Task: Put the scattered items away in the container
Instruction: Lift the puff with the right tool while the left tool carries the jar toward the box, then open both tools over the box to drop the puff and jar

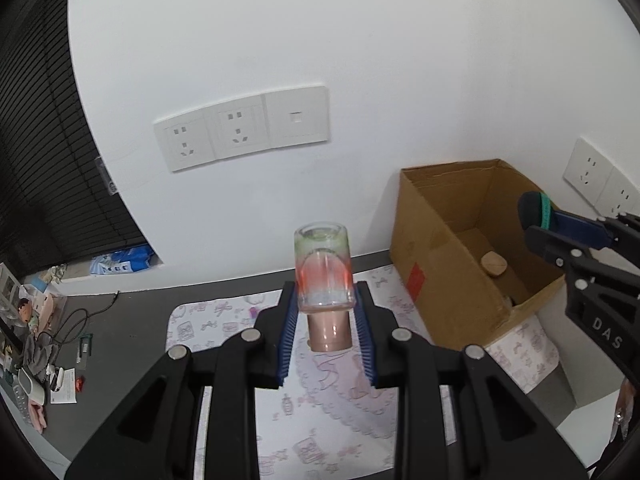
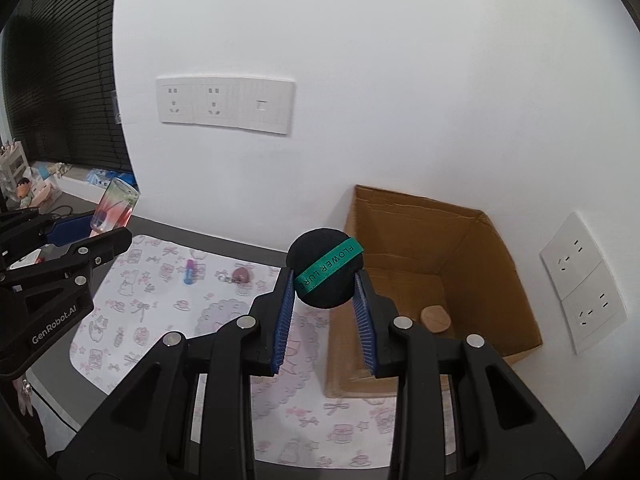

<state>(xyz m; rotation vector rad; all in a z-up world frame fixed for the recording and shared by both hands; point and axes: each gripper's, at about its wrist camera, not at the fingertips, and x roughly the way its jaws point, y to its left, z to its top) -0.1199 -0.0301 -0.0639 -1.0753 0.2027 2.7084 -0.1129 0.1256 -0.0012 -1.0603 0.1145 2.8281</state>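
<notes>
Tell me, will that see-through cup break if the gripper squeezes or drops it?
The cup looks like clear glass, so probably stiff and breakable if dropped. Its smooth sides may slip between the left gripper's ribbed blue pads.

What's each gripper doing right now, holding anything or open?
Left gripper: closed on the glass cup.
Right gripper: closed on the black puff with the green ribbon.
</notes>
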